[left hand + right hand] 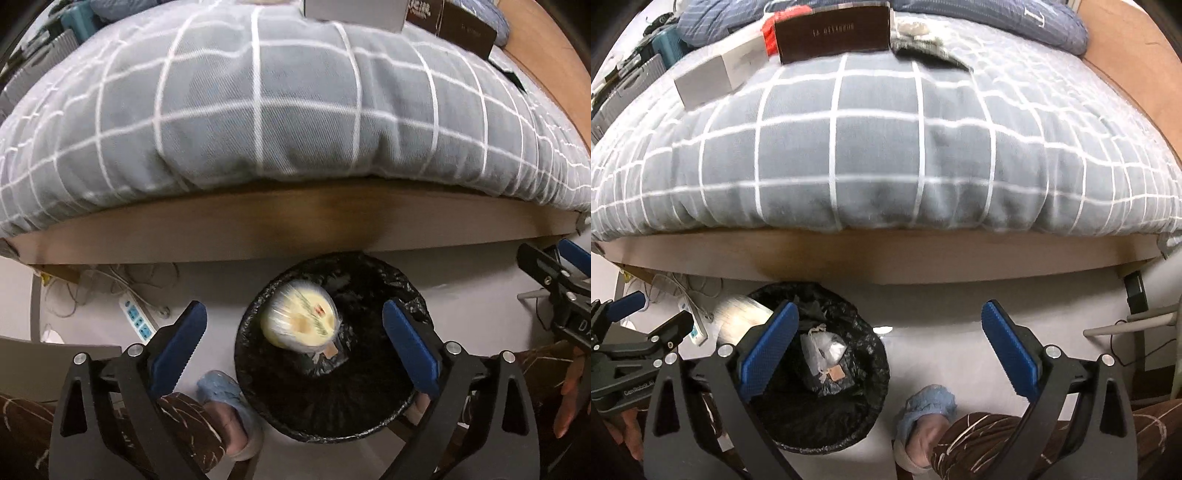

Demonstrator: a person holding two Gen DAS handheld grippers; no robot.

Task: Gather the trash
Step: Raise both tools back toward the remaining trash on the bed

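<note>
A black-lined trash bin (325, 398) stands on the floor by the bed. In the left wrist view a blurred yellowish plastic-wrapped item (300, 320) is over the bin's mouth, between and beyond my open left gripper's (293, 349) blue pads, touching neither. In the right wrist view the bin (827, 417) holds a crumpled clear wrapper (822, 349), and a blurred pale streak (738, 317) shows at the bin's left rim. My right gripper (886, 350) is open and empty, above the floor right of the bin. A grey box (716, 75), a brown box (833, 31) and a dark wrapper (923, 50) lie on the bed.
The grey checked duvet (295, 110) overhangs a wooden bed frame (295, 221). A power strip (137, 320) and cables lie on the floor left of the bin. My slippered feet (229, 406) (923, 417) stand beside the bin. A chair leg (1137, 321) is at right.
</note>
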